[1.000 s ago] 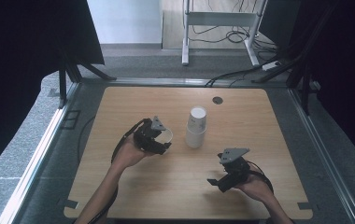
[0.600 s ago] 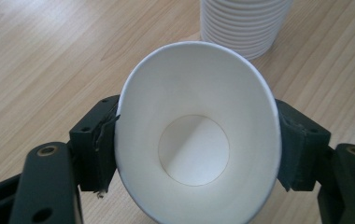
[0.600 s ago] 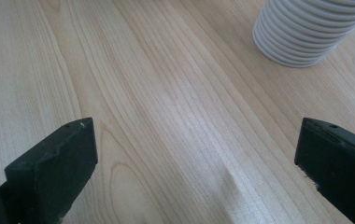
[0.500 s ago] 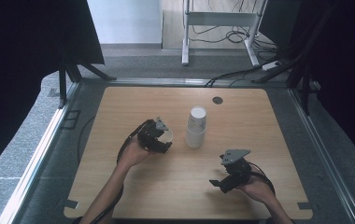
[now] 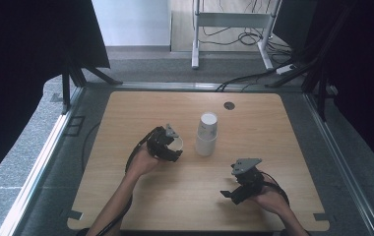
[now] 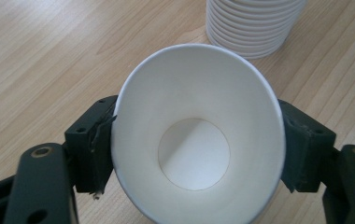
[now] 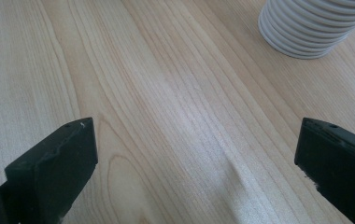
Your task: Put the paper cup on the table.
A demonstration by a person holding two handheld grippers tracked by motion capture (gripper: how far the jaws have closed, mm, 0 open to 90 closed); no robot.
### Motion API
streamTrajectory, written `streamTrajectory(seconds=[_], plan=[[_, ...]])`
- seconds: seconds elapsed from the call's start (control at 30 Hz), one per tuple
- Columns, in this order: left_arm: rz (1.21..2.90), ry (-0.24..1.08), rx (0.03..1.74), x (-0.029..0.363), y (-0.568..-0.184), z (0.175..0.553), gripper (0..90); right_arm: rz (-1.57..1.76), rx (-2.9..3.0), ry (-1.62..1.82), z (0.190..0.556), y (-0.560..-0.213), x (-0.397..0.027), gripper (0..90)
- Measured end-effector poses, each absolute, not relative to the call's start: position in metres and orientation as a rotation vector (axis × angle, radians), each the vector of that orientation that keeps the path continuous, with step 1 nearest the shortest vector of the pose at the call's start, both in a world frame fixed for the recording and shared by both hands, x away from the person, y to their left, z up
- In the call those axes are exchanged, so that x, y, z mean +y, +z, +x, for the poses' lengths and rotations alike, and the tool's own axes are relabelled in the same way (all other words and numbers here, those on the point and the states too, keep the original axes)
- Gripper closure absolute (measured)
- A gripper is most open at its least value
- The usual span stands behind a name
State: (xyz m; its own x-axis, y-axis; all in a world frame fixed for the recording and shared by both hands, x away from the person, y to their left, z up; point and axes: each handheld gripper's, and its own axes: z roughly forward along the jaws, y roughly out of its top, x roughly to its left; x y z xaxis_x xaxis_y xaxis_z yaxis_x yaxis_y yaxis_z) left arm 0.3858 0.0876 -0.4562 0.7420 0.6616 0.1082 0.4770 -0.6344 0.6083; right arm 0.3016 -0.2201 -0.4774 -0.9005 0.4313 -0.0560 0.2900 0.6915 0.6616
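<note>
Sitting between the left tongs (image 6: 194,154), the paper cup (image 6: 196,130) is gripped, jaws just easing apart.

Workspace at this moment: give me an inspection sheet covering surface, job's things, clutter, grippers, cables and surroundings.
Surface: wooden table, round grommet hole near the far edge.
Job's things: single paper cup between the left gripper's jaws, mouth toward the camera; stack of paper cups upside down beside it.
Clutter: nothing seen.
Grippers: left gripper jaws have just been opening, pads at the cup's sides; right gripper open, nothing between its jaws.
Cables: black cables on the floor beyond the table.
Surroundings: grey carpet, white frame legs, black curtains.
</note>
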Motion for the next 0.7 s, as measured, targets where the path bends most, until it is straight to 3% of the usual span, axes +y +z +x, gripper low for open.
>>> streamTrajectory(seconds=[0.2, 0.7], plan=[[2.367, 0.417, 0.868, 0.087, -0.456, 0.386, 15.7, 0.581, 2.698, 0.997, 0.302, -0.478, -0.22, 0.0], [2.3, 0.459, 0.814, 0.091, -0.437, 0.376, 9.8, 0.58, 2.691, 0.994, 0.301, -0.477, -0.221, 0.0]])
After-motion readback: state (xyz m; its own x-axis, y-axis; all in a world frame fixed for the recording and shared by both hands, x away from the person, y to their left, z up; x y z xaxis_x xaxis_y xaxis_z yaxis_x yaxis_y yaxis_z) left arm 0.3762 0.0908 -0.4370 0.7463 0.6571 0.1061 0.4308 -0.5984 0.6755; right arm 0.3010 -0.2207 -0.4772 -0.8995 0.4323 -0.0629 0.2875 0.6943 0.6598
